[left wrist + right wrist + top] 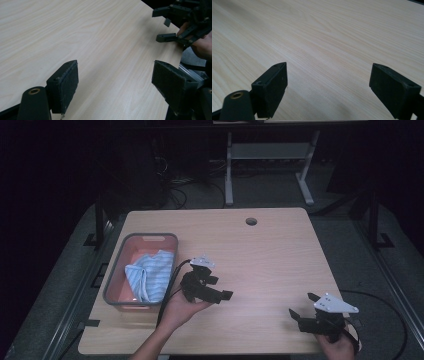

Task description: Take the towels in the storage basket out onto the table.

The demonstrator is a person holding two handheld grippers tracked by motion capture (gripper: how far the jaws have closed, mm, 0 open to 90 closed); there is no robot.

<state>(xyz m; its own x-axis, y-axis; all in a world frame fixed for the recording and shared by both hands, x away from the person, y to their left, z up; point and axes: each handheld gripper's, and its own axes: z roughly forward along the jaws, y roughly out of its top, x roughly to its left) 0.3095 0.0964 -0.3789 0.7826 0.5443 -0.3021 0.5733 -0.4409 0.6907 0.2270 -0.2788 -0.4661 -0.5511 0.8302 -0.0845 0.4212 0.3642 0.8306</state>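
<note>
Left gripper (216, 289) held in the person's left hand (179, 309) just right of the grey bin (116, 270), above the light wood worktop (260, 255). Its fingers (65, 83) are spread wide and released, nothing between them, bare worktop below in the left gripper view. Blue-and-white striped cloth (150, 274) lies crumpled inside the bin, toward the right wall, pinkish bin floor showing on its left and far sides. Cloth is near the left gripper but apart from it, not touched. A black cable runs from the left gripper along the bin's right wall.

Right gripper (303, 306) held in the right hand (340, 346) at the near right corner of the worktop, well apart from bin and cloth. Its fingers (271, 86) also released and wide, grasping nothing, plain wood grain beyond them. Grey three-cornered plate on top of each gripper. Round cable hole (251, 221) near the far edge of the worktop
</note>
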